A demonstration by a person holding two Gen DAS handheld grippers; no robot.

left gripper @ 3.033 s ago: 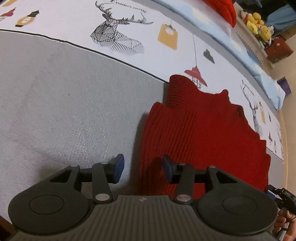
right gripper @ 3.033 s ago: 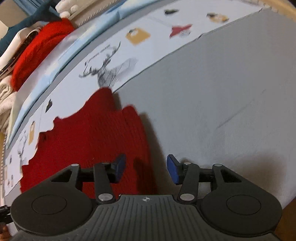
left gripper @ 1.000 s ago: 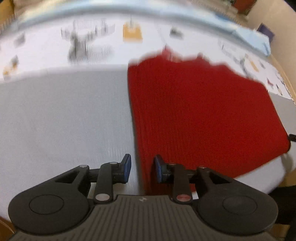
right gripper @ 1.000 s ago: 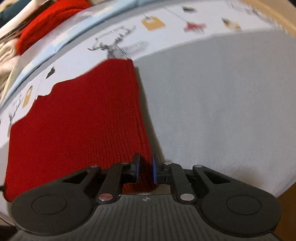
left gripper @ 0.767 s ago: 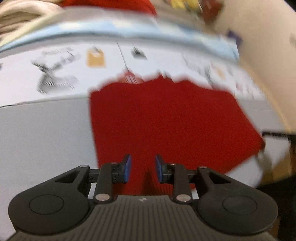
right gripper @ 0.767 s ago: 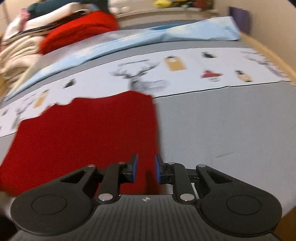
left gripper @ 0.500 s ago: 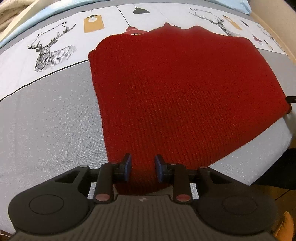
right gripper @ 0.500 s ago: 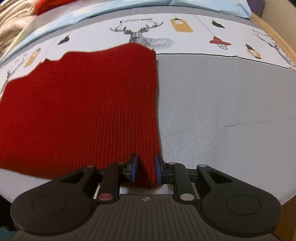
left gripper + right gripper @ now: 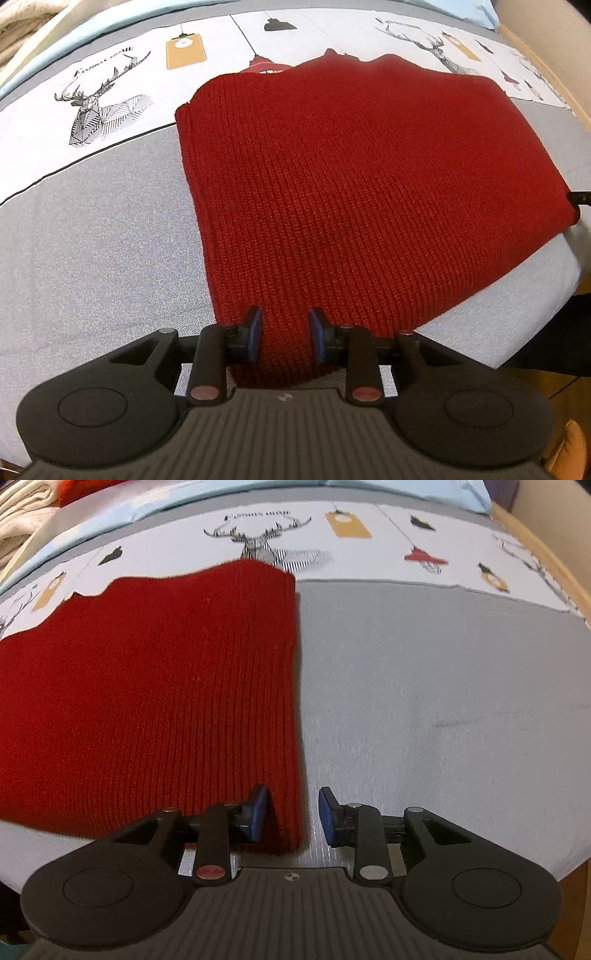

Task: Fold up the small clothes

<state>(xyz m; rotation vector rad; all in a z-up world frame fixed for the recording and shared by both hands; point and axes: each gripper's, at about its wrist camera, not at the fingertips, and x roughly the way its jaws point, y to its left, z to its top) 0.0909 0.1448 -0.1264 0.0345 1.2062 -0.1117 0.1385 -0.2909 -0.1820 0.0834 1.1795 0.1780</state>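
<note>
Garment: a red ribbed knit garment lies flat and folded on the grey bedspread with a white printed band; its far edge reaches onto the white band, its near edge sits close to the bed's front edge
Garment in right wrist view: the same red knit fills the left half of the view, with its straight right-hand edge running from the printed band down toward the camera
Left gripper: the black two-finger left gripper with blue pads sits at the garment's near left corner; its jaws stand partly apart with the red knit between them, and the pads do not visibly press the cloth
Right gripper: the black right gripper with blue pads sits at the garment's near right corner; its jaws are parted, the left pad over the knit, the right pad over bare grey cloth beside the garment's edge, so the corner lies in the gap and is not pinched
Landmark print: a black line-drawn deer head on the white band lies beyond and to the left of the garment's far left corner
Beyond the garment: a pale blue cloth strip runs along the far side of the printed band
</note>
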